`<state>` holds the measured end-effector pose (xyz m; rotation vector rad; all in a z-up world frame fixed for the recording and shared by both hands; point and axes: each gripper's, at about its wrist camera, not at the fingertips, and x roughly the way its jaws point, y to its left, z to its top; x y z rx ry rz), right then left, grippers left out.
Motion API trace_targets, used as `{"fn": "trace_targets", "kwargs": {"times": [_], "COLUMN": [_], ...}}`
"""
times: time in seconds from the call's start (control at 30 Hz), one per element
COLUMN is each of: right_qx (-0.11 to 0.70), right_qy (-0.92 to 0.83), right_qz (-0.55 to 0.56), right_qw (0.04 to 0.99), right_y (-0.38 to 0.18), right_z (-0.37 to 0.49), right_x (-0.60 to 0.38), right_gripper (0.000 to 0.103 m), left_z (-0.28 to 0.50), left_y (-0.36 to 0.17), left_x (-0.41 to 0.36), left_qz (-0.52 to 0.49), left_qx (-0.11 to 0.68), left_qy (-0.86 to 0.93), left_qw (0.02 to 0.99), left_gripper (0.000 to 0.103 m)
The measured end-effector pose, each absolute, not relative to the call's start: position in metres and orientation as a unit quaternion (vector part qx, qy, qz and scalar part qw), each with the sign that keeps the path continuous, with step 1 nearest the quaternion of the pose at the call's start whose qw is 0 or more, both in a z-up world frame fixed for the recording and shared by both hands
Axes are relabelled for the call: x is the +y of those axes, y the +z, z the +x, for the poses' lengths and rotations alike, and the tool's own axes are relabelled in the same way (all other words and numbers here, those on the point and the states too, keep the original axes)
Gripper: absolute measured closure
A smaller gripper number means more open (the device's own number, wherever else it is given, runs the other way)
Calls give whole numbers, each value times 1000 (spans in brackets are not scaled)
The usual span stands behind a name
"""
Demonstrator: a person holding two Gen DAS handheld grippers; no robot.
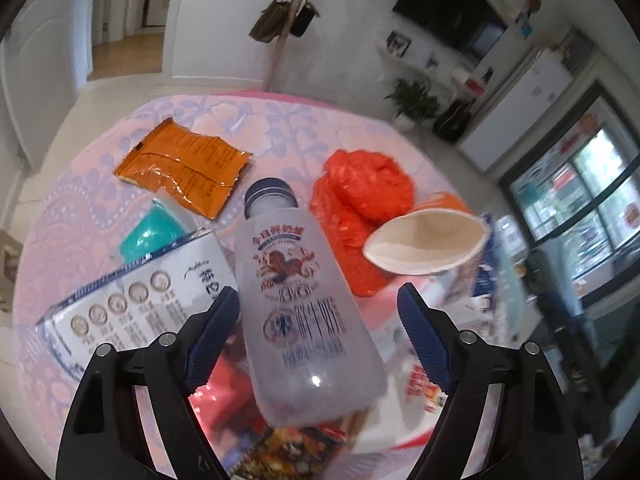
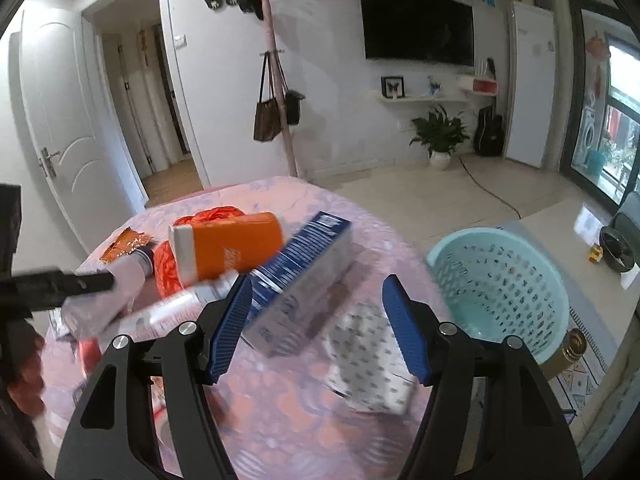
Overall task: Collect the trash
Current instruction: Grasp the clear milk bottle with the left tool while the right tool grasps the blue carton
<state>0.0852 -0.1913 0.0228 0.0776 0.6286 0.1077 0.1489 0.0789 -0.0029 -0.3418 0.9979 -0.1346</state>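
Both pairs of jaws are standing apart: the left gripper (image 1: 318, 334) is straddling one frosted plastic milk bottle (image 1: 298, 292), the right gripper (image 2: 316, 330) one blue-and-grey carton (image 2: 298, 280); grip on either is unclear. One pale-green perforated basket (image 2: 516, 256) is sitting beside the pink flowered tablecloth (image 2: 280, 412). One orange paper cup (image 2: 228, 248) is lying near one crumpled red plastic bag (image 1: 360, 196) and one orange foil wrapper (image 1: 184, 166).

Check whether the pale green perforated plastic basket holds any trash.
Empty as far as visible: the pale green perforated plastic basket shows only bare holed walls and floor.
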Motion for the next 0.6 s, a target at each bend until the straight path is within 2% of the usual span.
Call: {"fn": "trace_targets", "kwargs": {"times": [0.1, 0.2, 0.47, 0.5, 0.53, 0.6], "right_qx": [353, 396, 444, 447, 450, 449], "right_qy": [31, 36, 23, 27, 33, 31], "right_qz": [52, 85, 110, 116, 123, 138], "right_qw": [934, 914, 889, 887, 884, 882], "right_y": [19, 8, -11, -14, -15, -19], "right_z": [110, 134, 165, 166, 168, 167], "right_x": [-178, -171, -160, -160, -160, -165], "right_gripper": [39, 39, 39, 42, 52, 54], "left_z": [151, 151, 138, 136, 133, 128], "left_y": [-6, -6, -6, -7, -7, -8], "left_x": [73, 70, 72, 73, 74, 76], "left_qz": [-147, -127, -130, -133, -137, -143], "left_qx": [480, 483, 484, 482, 477, 466], "left_qy": [-57, -45, -50, -50, -51, -54], "left_qw": [863, 865, 864, 865, 867, 871], "left_gripper": [29, 38, 45, 45, 46, 48]}}
